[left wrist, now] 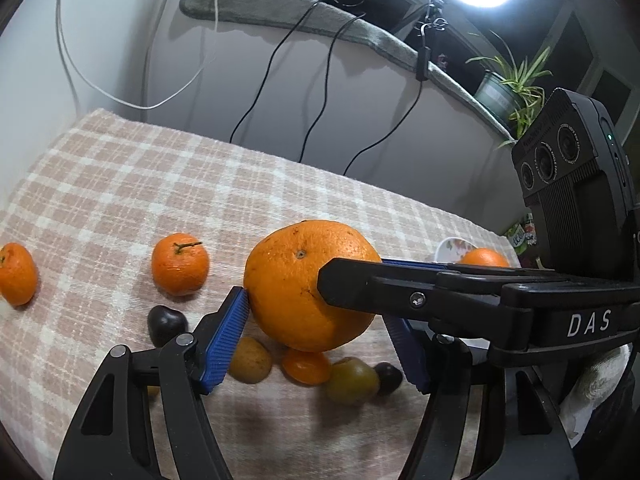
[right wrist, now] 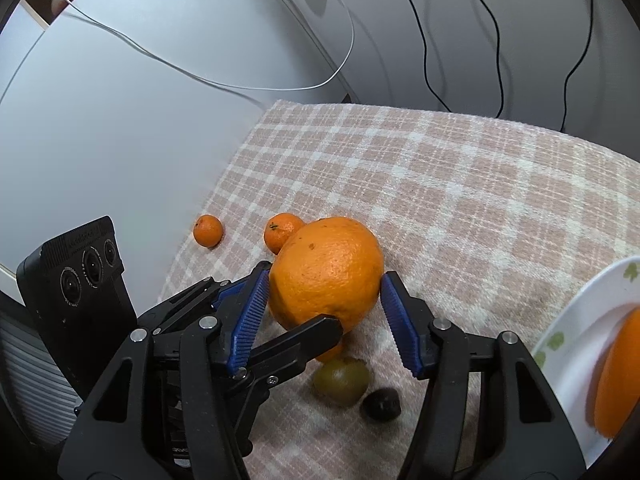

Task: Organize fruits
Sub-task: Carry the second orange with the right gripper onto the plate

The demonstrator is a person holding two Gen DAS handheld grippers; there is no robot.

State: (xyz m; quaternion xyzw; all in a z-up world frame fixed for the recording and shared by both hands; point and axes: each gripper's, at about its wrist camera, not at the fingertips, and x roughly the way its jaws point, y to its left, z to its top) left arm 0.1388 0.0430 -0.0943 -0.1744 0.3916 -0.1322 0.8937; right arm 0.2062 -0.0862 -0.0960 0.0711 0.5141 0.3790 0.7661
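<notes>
Fruit in question is the big orange (right wrist: 326,272), lifted above the checked cloth (right wrist: 460,184) and clamped by both the left gripper (left wrist: 320,312) and the right gripper (right wrist: 324,300). It looks heavy, firm and round, likely to roll, so grip it across the widest middle

Checked cloth (left wrist: 168,184) under tangerines (left wrist: 180,264), small fruits (left wrist: 250,360), white plate (right wrist: 580,320)

One readable mark: "DAS"

White capitals "DAS" stand on the black body of the right gripper (left wrist: 352,280), seen from the left wrist view. Small print on both camera housings and a colourful packet is too blurred to read.
</notes>
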